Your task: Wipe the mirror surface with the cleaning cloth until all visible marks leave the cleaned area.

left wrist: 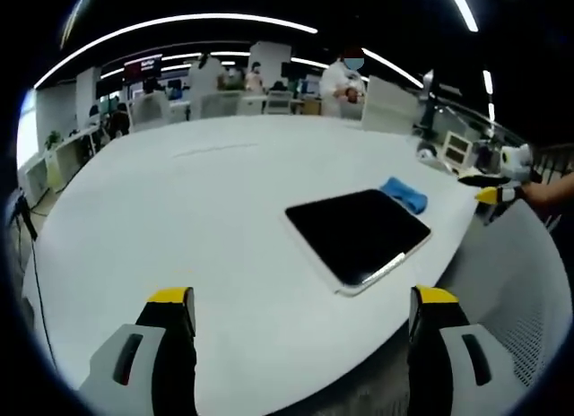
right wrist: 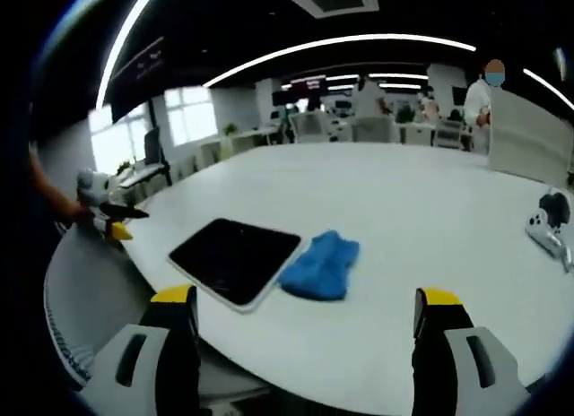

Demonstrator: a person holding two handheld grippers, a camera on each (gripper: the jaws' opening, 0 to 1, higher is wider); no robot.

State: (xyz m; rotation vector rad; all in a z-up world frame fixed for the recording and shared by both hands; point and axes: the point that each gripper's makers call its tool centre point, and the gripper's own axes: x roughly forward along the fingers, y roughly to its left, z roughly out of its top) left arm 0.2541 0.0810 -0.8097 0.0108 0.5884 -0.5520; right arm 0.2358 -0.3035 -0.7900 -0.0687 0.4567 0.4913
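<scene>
Both tongs hover released, jaws spread wide. Ahead of the left tongs (left wrist: pixel 303 319) the dark mirror (left wrist: pixel 358 234) lies flat on the white bench (left wrist: pixel 179 210); the crumpled blue cleaning cloth (right wrist: pixel 321 264) touches its edge, ahead of the right tongs (right wrist: pixel 305 322).

A dark, white-framed rectangular mirror (right wrist: pixel 235 260) lies flat near the white surface's (right wrist: pixel 421 219) edge, a crumpled blue cleaning cloth (right wrist: pixel 321 265) touching its side.

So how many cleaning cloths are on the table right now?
1. A blue cloth lies crumpled on the white table, against the mirror's edge. Anything hidden beyond the views can't be ruled out.
</scene>
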